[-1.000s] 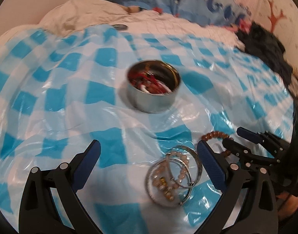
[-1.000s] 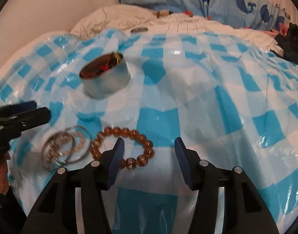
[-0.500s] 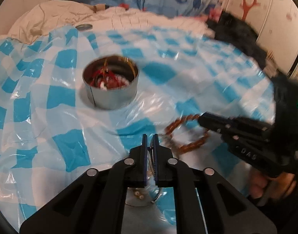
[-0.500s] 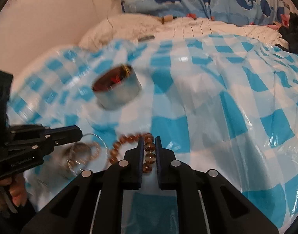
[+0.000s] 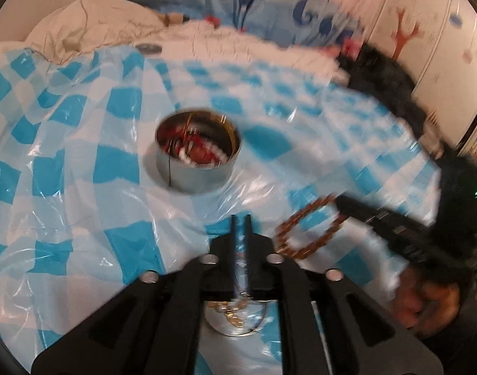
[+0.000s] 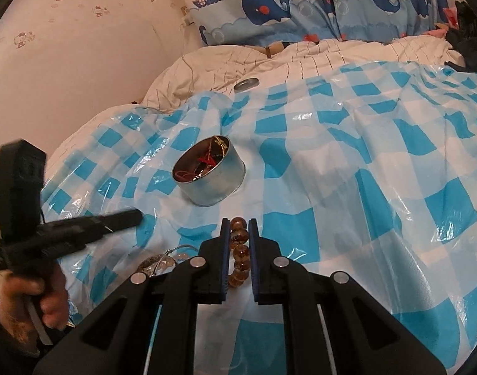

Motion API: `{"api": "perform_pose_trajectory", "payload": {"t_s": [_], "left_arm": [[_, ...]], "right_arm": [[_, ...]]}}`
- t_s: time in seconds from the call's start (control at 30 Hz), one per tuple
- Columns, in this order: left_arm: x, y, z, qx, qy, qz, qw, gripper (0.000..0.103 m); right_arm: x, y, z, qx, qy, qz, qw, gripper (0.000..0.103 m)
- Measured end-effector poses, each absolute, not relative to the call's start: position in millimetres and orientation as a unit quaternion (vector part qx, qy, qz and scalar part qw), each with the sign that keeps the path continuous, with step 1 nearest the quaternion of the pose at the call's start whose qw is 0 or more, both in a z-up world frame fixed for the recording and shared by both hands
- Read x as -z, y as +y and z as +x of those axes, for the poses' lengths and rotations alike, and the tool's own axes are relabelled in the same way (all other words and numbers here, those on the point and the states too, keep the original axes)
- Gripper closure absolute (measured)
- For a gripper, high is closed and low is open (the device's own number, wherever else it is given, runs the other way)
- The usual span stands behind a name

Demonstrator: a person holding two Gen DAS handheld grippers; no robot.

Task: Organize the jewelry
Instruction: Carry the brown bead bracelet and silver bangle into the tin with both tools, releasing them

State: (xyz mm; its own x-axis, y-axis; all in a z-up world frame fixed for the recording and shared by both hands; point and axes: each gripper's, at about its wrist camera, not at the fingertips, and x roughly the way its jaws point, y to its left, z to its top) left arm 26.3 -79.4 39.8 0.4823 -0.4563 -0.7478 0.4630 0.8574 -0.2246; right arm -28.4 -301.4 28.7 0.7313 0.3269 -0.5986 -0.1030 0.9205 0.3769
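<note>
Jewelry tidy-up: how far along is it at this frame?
Done: the tin already holds some red and gold pieces. In hand: right gripper is shut on the amber bead bracelet; left gripper pinches the bangle bundle. Left: both loads must still reach the tin.

Home bedroom, bed with rumpled cream quilt [image 6: 301, 59], blue whale-print pillow [image 6: 269, 9], pink cartoon wallpaper [image 6: 66, 31]

Right gripper [image 6: 238, 226] clamping bead bracelet [image 6: 240, 251], tin [image 6: 211, 177] beyond
</note>
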Motion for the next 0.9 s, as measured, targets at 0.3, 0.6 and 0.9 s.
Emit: {"api": "perform_pose_trajectory", "payload": {"t_s": [0.3, 0.6, 0.9], "left_arm": [[1, -103, 30, 0.256, 0.476, 0.071, 0.839, 0.098], [-38, -79, 20, 0.306, 0.432, -0.017, 0.848, 0.098], [-69, -56, 73, 0.273, 0.4, -0.085, 0.871, 0.098]], "right_arm": [[-22, -304, -24, -0.118, 0.359, 0.168, 0.91, 0.091], [-25, -307, -25, -0.121, 0.348, 0.182, 0.912, 0.091], [-45, -309, -28, -0.14, 0.313, 0.193, 0.919, 0.091]]}}
